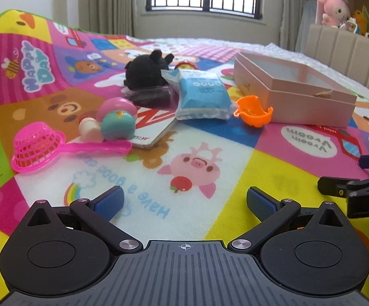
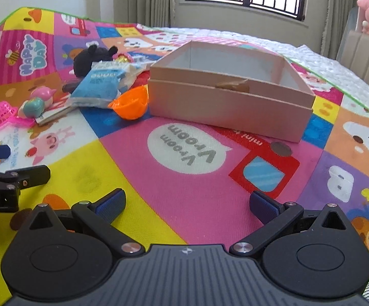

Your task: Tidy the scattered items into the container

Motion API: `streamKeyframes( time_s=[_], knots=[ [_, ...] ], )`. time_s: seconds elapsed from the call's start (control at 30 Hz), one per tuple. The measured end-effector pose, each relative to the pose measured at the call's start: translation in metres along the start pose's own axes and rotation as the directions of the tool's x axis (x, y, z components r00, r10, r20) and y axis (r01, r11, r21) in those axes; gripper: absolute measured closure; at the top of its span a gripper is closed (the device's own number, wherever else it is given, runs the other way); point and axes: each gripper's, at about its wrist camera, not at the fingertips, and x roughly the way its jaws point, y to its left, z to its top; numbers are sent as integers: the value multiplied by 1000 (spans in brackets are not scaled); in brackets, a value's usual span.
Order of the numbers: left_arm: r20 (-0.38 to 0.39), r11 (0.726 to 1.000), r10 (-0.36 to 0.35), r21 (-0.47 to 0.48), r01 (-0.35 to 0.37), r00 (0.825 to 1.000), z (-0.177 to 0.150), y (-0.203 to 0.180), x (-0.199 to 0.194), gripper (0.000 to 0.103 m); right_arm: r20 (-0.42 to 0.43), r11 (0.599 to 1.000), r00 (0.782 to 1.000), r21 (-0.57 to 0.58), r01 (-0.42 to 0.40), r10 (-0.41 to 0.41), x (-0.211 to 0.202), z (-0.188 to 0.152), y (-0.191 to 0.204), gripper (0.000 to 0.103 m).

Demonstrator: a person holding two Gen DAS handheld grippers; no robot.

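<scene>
Your left tool (image 1: pixel 184 201) sits at the bottom centre of the left wrist view with its blue pads spread wide and nothing between them, low over the patterned play mat (image 1: pixel 197 137). Your right tool (image 2: pixel 187 202) is likewise wide apart and empty in the right wrist view, low over the mat's pink panel; each tool shows at the edge of the other's frame.

The container, a pink box (image 2: pixel 230 102), stands open on the mat at upper centre of the right wrist view (its interior, so far as visible, shows only a pale floor). A small brown fitting on its near wall is too blurred to identify.

The scattered items lie left of the box:
- orange plastic cup (image 1: pixel 254 112), tipped on its side, just beside the box's near corner;
- blue-and-white packet (image 1: pixel 202 94), next to the cup;
- black plush toy (image 1: pixel 147 70), behind the packet, with a dark wrapped item (image 1: pixel 150 97) in front of it;
- white booklet with red lettering (image 1: pixel 156 127), partly under the packet;
- pink-and-teal round toy (image 1: pixel 117 119), resting on the booklet's left end;
- pink strainer (image 1: pixel 38 146), at middle left, its handle reaching the booklet.
</scene>
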Motion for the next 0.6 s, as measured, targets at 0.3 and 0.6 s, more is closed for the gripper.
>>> streamKeyframes(
  time_s=[0.3,0.6],
  knots=[
    [53,1000,9,1,-9,999,-7,-2,-3,0,211,980,977,-200,12,31,-3,45,44,21],
    [33,1000,2,8,-3,999,-3,-1,-3,0,68,980,995,-193,-54,68,57,74,68,66]
  ],
)
